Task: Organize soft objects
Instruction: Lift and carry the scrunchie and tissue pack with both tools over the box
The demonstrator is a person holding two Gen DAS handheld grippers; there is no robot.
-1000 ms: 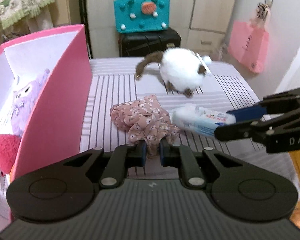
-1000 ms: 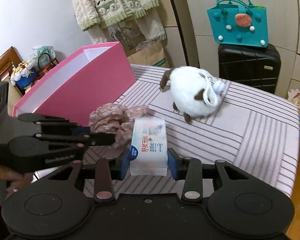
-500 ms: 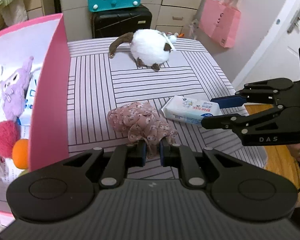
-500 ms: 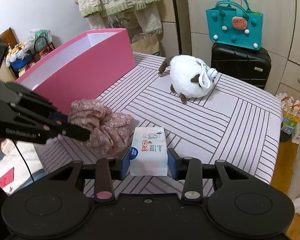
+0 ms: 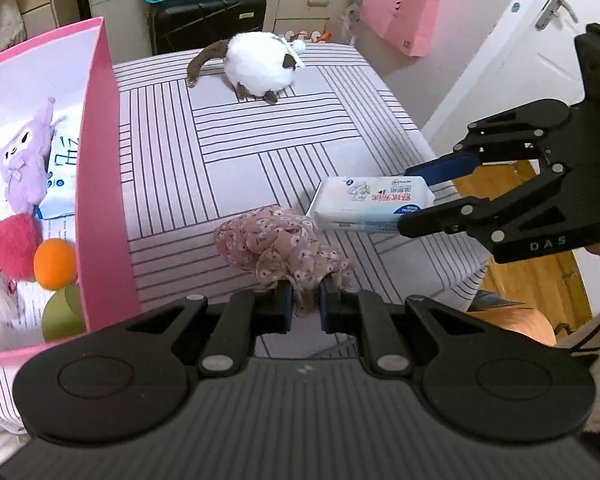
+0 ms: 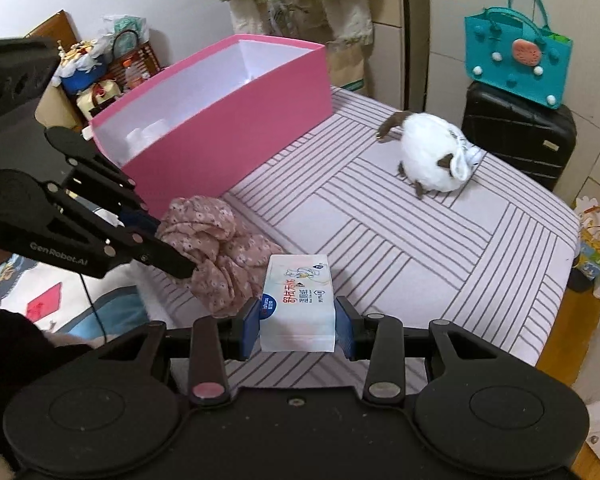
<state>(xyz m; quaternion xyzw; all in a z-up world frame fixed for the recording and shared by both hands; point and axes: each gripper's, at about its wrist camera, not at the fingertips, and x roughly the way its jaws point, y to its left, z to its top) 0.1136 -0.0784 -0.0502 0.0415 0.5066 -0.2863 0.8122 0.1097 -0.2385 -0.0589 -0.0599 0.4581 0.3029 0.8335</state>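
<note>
My left gripper (image 5: 305, 305) is shut on a pink floral cloth (image 5: 284, 245) and holds it above the striped bed. The cloth also shows in the right wrist view (image 6: 216, 248), where the left gripper (image 6: 168, 248) pinches it. My right gripper (image 6: 297, 325) is shut on a white tissue pack (image 6: 298, 302), lifted over the bed's near edge. The pack also shows in the left wrist view (image 5: 370, 203), held by the right gripper (image 5: 416, 196). A white plush cat (image 5: 260, 66) lies at the far end of the bed; it also shows in the right wrist view (image 6: 434, 158).
A pink box (image 5: 100, 168) stands along the bed's left side, holding a purple plush (image 5: 22, 162), a red fluffy ball (image 5: 12, 246), an orange ball (image 5: 55, 258) and a green ball (image 5: 62, 314). A black suitcase (image 6: 516, 132) with a teal bag (image 6: 518, 46) stands beyond the bed.
Both grippers have risen and pulled back from the bed with their loads. The cloth and the tissue pack are now higher above the striped cover. The box's contents show more.
</note>
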